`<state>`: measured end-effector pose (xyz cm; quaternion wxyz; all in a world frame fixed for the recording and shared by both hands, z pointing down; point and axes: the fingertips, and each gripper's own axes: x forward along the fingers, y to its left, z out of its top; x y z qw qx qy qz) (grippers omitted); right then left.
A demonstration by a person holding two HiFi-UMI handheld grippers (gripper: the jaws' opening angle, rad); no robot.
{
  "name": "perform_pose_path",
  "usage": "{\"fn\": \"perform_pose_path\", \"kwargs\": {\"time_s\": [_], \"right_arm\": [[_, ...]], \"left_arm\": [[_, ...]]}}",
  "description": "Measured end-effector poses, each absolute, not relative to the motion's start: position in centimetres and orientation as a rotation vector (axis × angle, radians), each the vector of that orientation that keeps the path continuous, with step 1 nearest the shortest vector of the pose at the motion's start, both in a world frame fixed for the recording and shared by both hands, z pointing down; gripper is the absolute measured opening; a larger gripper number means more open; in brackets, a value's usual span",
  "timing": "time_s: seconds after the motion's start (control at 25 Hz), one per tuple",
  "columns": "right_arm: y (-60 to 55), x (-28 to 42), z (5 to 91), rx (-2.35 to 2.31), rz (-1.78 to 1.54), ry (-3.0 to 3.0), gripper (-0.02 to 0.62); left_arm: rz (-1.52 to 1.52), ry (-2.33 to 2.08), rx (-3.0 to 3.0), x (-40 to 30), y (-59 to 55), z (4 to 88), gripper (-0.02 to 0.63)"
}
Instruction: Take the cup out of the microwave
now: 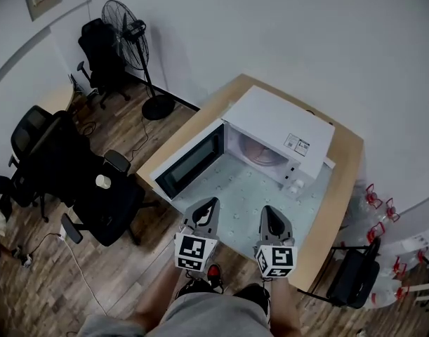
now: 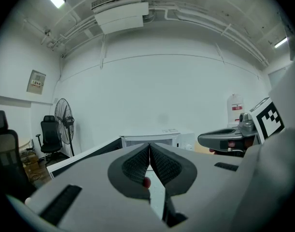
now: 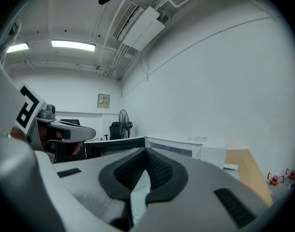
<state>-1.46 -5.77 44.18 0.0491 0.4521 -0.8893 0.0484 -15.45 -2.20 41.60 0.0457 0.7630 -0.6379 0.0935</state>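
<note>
The microwave (image 1: 284,128) ahead of me has its door (image 1: 189,161) open. My left claw (image 1: 208,204) and right claw (image 1: 271,217) are clenched, empty. I can't see the cup; fetching it remains.

A table (image 1: 344,181) with a wooden rim and a pale speckled top carries a white microwave (image 1: 281,121), which stands at the far end toward twelve o'clock. Its door (image 1: 189,161) is swung open toward nine o'clock over the table's left edge, and the near half of the top is bare. The table stands on a wood-plank floor (image 1: 116,272), where a pedestal fan (image 1: 130,41) stands at eleven o'clock from it, a black office chair (image 1: 95,195) at nine o'clock and a dark chair (image 1: 354,276) at four o'clock.
</note>
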Motion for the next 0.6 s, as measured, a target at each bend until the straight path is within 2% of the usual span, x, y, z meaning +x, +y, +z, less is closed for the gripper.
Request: {"fn": "perform_pose_path", "kwargs": {"time_s": [0.6], "right_arm": [[-11.0, -3.6, 45.2, 1.401, 0.122, -2.686, 0.017]], "left_arm": [[0.289, -1.920, 2.320, -17.6, -7.3, 43.4, 0.023]]}}
